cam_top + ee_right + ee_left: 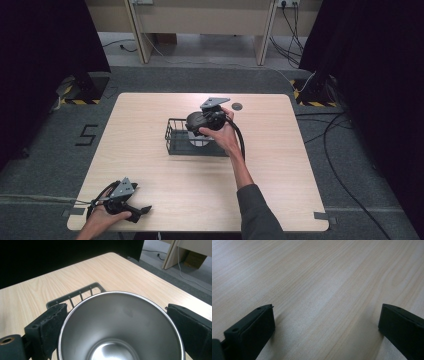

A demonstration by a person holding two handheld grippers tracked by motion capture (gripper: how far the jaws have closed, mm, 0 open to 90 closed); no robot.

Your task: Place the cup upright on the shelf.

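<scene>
A shiny steel cup [120, 322] stands between the jaws of my right gripper [116, 315], its rim touching both pads, so the gripper is shut on it. The cup [200, 140] is inside a black wire basket [172, 135] at the table's middle, with the right gripper [197, 131] reaching down into it from the right. The basket's rim [75, 296] shows just beyond the cup. My left gripper [142, 212] rests at the near left corner of the table, open. In its own view the left gripper [325, 322] has bare wood between its jaws.
A light wooden table [150, 170] with a small dark round disc [237, 106] near its far edge. Grey carpet and cables [345, 130] lie to the right, dark curtains hang at both sides, and a wooden desk stands at the back.
</scene>
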